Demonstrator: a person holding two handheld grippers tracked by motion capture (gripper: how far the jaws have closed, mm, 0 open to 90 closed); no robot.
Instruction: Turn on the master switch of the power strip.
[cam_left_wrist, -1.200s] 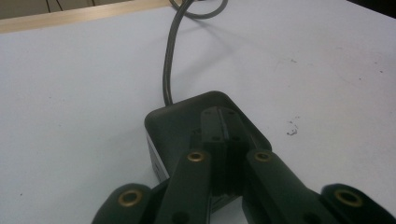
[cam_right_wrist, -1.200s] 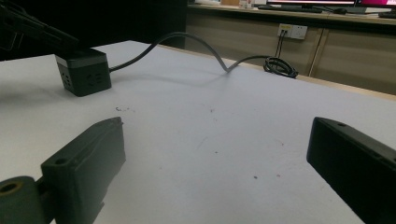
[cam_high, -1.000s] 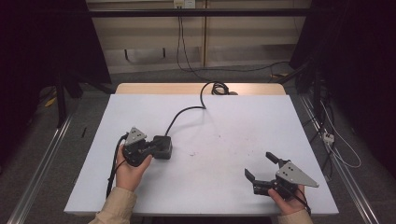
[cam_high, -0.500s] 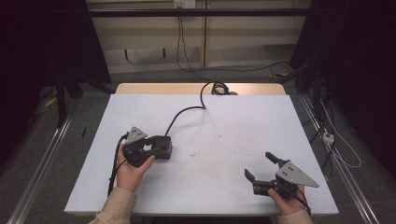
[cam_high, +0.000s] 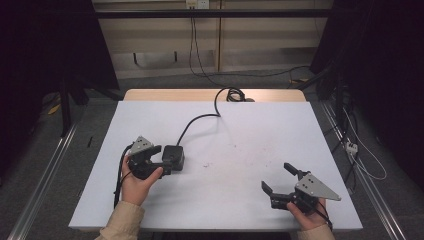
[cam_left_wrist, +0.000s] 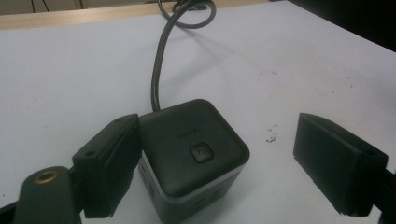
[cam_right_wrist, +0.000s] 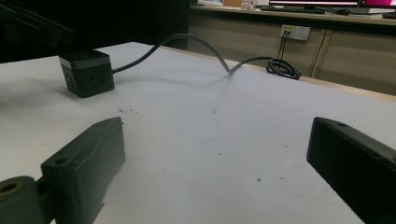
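Observation:
A black cube power socket (cam_high: 175, 156) with a grey band and a top button sits left of the table's middle, and its dark cable (cam_high: 197, 120) runs to the far edge. My left gripper (cam_high: 165, 160) is at the cube (cam_left_wrist: 194, 154), which stands between its jaws. The jaws have just been opening: one pad (cam_left_wrist: 109, 165) lies close against the cube's side, while the other pad (cam_left_wrist: 336, 163) stands well clear of it. My right gripper (cam_high: 277, 176) rests near the front right, open with nothing between its fingers. It faces the cube (cam_right_wrist: 86, 72) from afar.
The cable ends in a coil (cam_high: 232, 94) at the far edge of the white tabletop (cam_high: 260, 130). Small dark specks (cam_left_wrist: 270, 135) dot the surface near the cube. Floor cables (cam_high: 360, 155) lie off the right side.
The left gripper's jaws have spread apart around the cube, which stays where it was. Neither hand has shifted.

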